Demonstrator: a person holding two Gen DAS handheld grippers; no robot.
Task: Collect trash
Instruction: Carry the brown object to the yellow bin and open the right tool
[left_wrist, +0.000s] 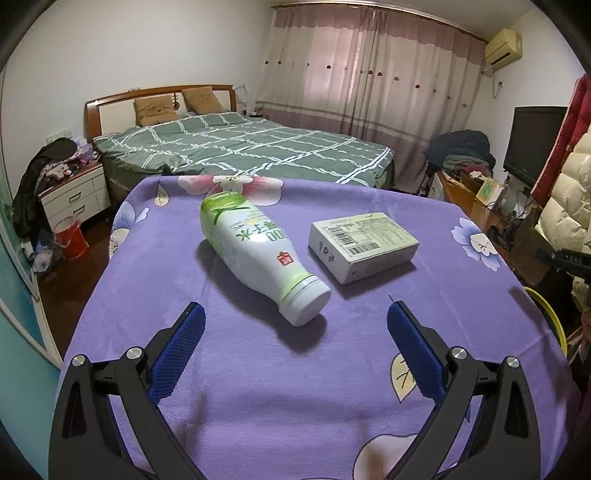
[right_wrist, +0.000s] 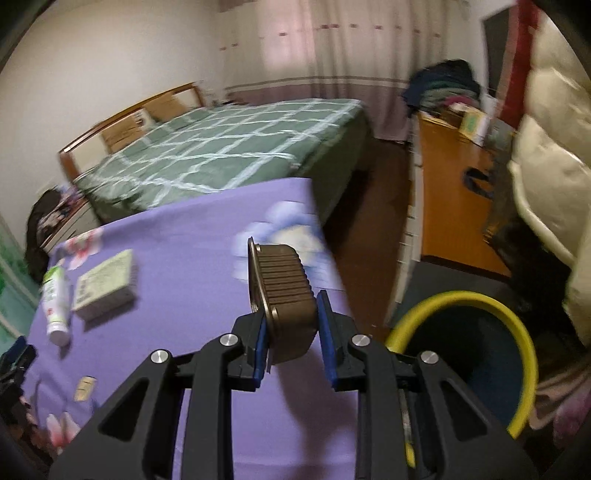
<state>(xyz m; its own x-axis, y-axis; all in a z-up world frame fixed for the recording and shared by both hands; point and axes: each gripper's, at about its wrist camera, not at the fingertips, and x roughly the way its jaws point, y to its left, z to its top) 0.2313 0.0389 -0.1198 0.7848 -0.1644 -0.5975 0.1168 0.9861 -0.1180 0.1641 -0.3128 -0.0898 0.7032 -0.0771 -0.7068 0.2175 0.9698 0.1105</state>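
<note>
A white and green plastic bottle lies on its side on the purple flowered tablecloth, cap toward me. To its right lies a flat white box with barcodes. My left gripper stands open just short of the bottle's cap, touching nothing. In the right wrist view my right gripper is shut on a brown ribbed plastic tub, held on edge above the table's right side. The bottle and box show far left there. A small wrapper lies near the front left.
A round bin with a yellow rim stands on the floor just right of the table; its rim also shows in the left wrist view. Beyond the table are a green checked bed, a wooden desk and hanging coats.
</note>
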